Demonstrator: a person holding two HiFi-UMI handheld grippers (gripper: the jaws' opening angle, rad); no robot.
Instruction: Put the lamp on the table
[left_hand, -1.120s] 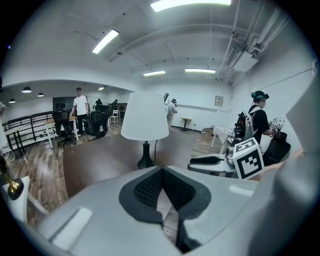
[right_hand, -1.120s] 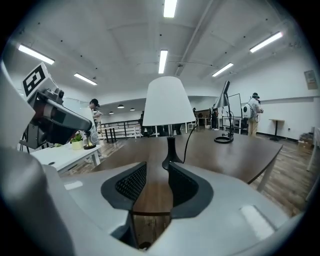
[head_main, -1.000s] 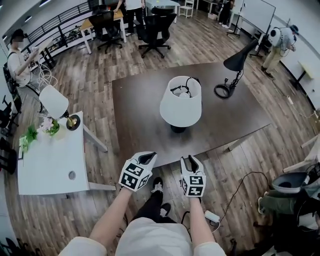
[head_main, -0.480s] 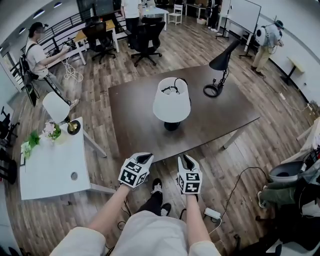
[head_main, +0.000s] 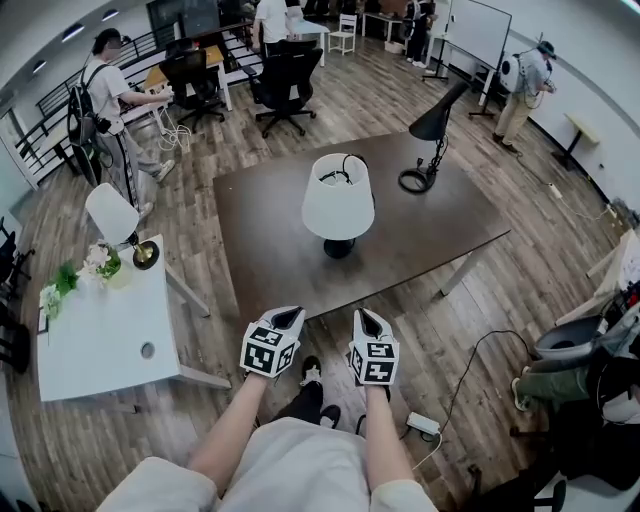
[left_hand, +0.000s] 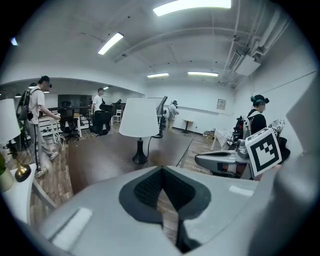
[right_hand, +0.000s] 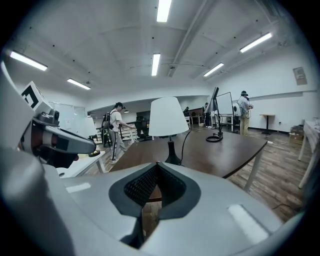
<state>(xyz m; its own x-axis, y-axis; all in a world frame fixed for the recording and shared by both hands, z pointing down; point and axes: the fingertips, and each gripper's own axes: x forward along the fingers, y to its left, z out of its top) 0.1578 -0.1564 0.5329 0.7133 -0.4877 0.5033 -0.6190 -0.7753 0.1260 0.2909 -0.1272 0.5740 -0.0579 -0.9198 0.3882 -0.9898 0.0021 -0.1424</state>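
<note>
Lamp with a white cone-shaped shade and a black foot (head_main: 338, 203) stands upright near the middle of the dark brown bench (head_main: 265, 235), and a black cord shows in the open top of its shade. On this same bench, at the far right corner, stands one black desk lamp with a ring-shaped base (head_main: 433, 128), well apart from the first. A third lamp, with white shade and round brass foot (head_main: 112, 213), is on the white bench (head_main: 90, 340) at the left, just beside a small plant with pink flowers (head_main: 98, 260). So there are three lamps and two benches.

The left gripper (head_main: 287, 317) and the right gripper (head_main: 362, 320) are held side by side in front of the near edge of the dark bench, over the wooden floor, not touching any lamp. Both pairs of jaws are closed, with nothing between them. Each gripper carries one cube with black and white square markers.

Behind the dark bench are two black office chairs (head_main: 285, 75), and a person with a backpack (head_main: 105, 85) stands at the far left.
</note>
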